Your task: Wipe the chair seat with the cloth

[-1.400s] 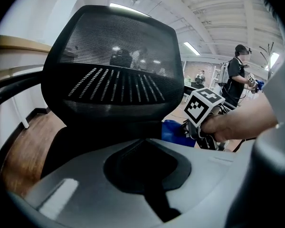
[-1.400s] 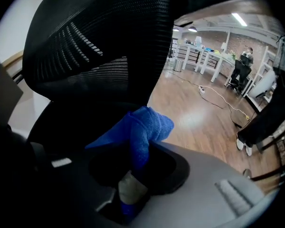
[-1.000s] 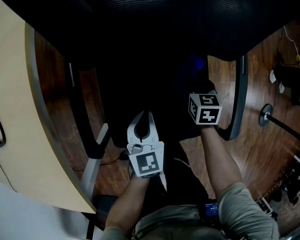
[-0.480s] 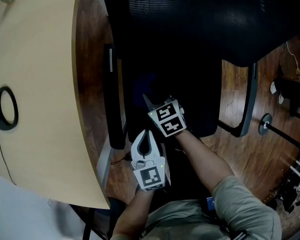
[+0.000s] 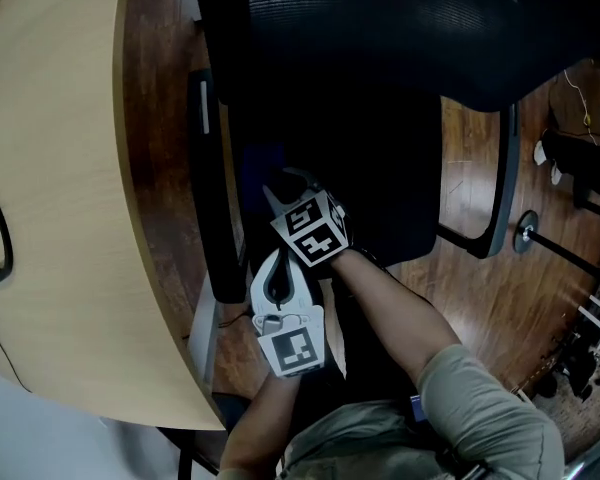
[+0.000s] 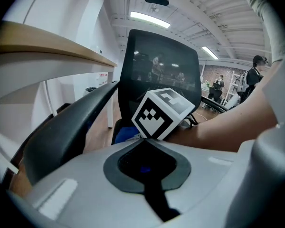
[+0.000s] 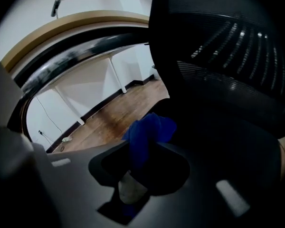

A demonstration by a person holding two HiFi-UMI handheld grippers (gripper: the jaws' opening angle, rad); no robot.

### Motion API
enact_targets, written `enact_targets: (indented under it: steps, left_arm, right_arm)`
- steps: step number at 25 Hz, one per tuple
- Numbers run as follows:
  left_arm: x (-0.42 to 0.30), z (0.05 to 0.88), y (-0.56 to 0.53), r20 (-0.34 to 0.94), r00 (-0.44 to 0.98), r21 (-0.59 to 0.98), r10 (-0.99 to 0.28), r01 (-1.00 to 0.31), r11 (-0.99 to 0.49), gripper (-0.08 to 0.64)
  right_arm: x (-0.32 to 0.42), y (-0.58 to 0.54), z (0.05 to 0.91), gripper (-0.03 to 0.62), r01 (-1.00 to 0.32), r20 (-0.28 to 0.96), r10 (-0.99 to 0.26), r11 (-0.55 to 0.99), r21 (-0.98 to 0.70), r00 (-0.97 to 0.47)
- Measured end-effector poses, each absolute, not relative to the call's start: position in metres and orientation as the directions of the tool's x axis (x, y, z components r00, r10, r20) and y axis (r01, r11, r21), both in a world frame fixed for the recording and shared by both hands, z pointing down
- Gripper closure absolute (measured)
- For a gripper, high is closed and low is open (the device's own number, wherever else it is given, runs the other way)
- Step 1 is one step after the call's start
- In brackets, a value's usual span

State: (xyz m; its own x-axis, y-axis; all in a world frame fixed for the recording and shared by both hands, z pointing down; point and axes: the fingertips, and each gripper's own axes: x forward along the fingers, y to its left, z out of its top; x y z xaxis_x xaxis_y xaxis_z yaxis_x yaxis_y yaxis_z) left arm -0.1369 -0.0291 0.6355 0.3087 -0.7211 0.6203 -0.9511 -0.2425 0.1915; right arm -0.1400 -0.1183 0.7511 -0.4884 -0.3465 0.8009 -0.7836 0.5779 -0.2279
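The black chair seat (image 5: 380, 183) fills the middle of the head view, very dark, with the mesh backrest (image 5: 380, 28) above it. My right gripper (image 5: 280, 184) reaches over the seat's left part, beside the left armrest (image 5: 208, 188), and is shut on a bunched blue cloth (image 7: 148, 133). The cloth sticks out past the jaws toward the seat surface. My left gripper (image 5: 283, 256) hangs just behind the right one at the seat's near edge, its jaws shut with nothing in them. In the left gripper view, the right gripper's marker cube (image 6: 164, 112) sits right in front of the left gripper (image 6: 145, 138).
A curved wooden desk (image 5: 60, 168) stands close on the left, its edge beside the left armrest. The right armrest (image 5: 502, 183) and brown wood floor (image 5: 470, 268) lie to the right. A round stand base (image 5: 528, 231) and cables lie farther right.
My right gripper has swept with the cloth from the seat's right side across to its left side. The left gripper has shifted a little and now sits just behind it.
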Motion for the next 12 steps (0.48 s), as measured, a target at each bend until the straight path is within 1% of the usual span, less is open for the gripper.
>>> enact_targets:
  steps: [4,12]
  left_arm:
    - [-0.106,0.642,-0.034,0.620,0.330,0.183,-0.712,-0.943,-0.278,0.555]
    - [-0.014,0.636,-0.062,0.592,0.436,0.153,-0.678,-0.887,-0.436,0.554]
  right_arm:
    - [-0.089,-0.123,0.753,0.495,-0.817,0.808,-0.377,0.538,-0.207,-0.453]
    - [0.057,-0.124,0.746,0.497,-0.933,0.828,-0.476,0.330,-0.144,-0.296]
